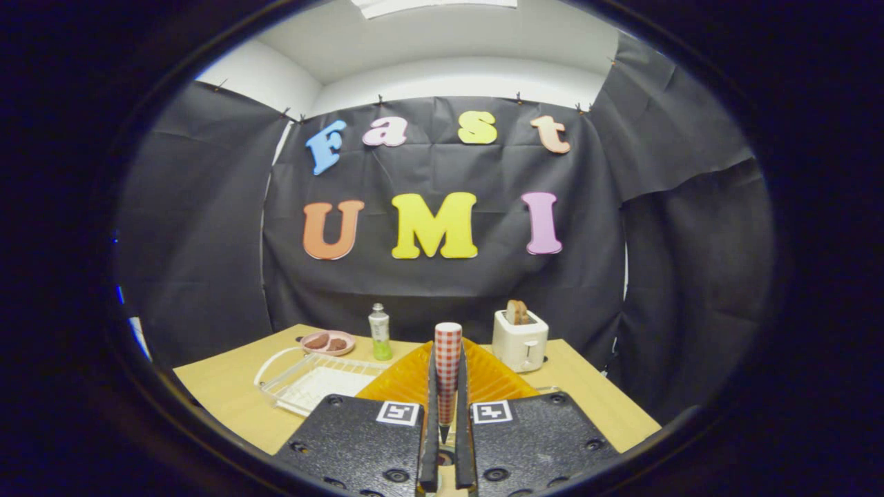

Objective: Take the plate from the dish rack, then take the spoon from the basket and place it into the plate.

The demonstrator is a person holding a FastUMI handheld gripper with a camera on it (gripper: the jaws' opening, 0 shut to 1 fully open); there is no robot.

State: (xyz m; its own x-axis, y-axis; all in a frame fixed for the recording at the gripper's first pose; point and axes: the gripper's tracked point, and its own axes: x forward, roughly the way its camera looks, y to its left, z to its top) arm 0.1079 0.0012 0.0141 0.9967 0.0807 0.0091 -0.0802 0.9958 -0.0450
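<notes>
**Gripper view: items present**

1. Gripper point(447, 359). Its two fingers are clenched on item 2, one pressing each side of it, with no gap to be seen.

2. Spoon point(447, 338), taken to be such from its slim handle in a red-and-white check pattern. It is held upright between the fingers, and the rounded end stands clear above the fingertips. The handle narrows to a dark point low between the fingers. The bowl cannot be made out.
   - Handling, as judged: light, stiff and narrow. The smooth round handle is likely to twist or slide in a loose grip.
   - Best hold, as judged: across the handle's thicker part, as it is gripped now.

3. Plate point(407, 379), orange and round with a ribbed, fluted surface, probably plastic. It lies flat on the table just beyond the fingers and partly behind them, right beside the dish rack and out of it.
   - Handling, as judged: light and rigid, easily nudged across the table. The spoon should therefore be lowered gently and let go low over the middle.

4. Dish rack point(304, 407), white wire and plastic with a looped handle, near the plate on the table.

5. Small pink plate point(304, 339) holding two brown round pieces, beyond the rack.

6. Clear bottle point(378, 331) with green liquid in its base, upright beside the pink plate.

7. White toaster point(519, 342) with a brown bread slice point(516, 312) standing in its slot, beyond the orange plate.

8. Light wooden table point(228, 393), which carries everything above.
</notes>
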